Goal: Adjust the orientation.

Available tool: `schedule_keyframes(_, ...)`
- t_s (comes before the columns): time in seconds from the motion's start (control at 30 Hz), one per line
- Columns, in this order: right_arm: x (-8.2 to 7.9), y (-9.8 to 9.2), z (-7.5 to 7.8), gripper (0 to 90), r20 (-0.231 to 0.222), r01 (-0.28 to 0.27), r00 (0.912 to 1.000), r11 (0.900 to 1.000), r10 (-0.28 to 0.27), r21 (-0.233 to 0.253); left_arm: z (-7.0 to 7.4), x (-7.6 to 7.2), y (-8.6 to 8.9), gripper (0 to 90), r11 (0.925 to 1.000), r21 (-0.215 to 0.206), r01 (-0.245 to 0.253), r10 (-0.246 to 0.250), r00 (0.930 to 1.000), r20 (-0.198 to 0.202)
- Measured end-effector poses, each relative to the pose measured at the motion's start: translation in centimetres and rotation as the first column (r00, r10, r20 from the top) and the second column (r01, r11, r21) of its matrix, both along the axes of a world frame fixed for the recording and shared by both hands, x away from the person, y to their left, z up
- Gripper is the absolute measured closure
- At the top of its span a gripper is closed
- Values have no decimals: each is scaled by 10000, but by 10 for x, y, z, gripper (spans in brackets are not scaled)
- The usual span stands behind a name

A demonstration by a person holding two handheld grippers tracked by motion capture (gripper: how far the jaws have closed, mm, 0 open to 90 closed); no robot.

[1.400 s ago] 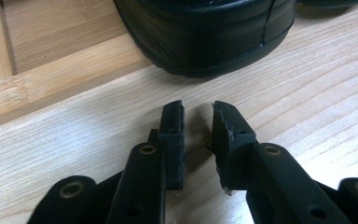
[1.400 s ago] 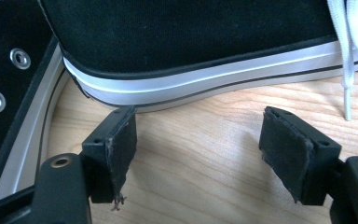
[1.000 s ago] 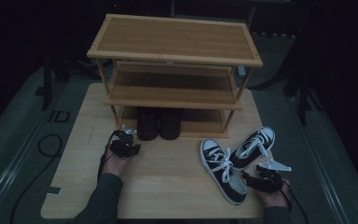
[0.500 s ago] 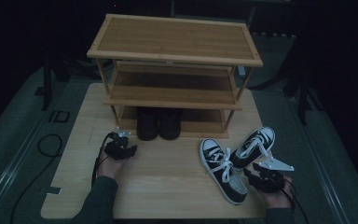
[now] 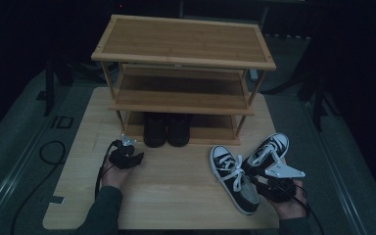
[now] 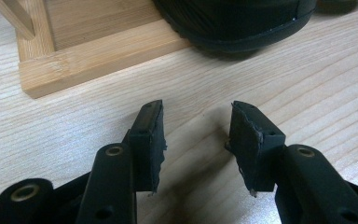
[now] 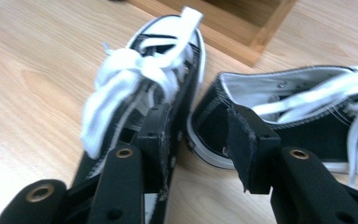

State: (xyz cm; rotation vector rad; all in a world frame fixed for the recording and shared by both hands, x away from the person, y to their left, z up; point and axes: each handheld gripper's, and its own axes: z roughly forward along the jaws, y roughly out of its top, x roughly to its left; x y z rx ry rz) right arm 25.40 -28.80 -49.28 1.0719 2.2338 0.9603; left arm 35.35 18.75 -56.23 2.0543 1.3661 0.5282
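A staged recording set rather than a lived-in home — a pale wooden tabletop point(image 5: 176, 196) stands in a darkened room, with black stands point(image 5: 318, 93) and a looped cable point(image 5: 54, 152) on the grey floor around it. On the table sits a three-tier bamboo shoe rack point(image 5: 183, 54), a pair of black shoes point(image 5: 166, 129) on its lowest shelf and two black-and-white canvas sneakers point(image 5: 235, 178) beside it — household props arranged for a tabletop demonstration under dim light.

Boots point(image 5: 166, 129) under rack point(image 5: 183, 44); sneakers point(image 5: 235, 178) front-right.
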Motion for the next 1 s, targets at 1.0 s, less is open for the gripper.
schedule_keyframes(1.0,33,34,-34,883,-916,2,9957,9913,-124,-1320,-2,-2,1,554,10000,-66,37,-36,9998,170)
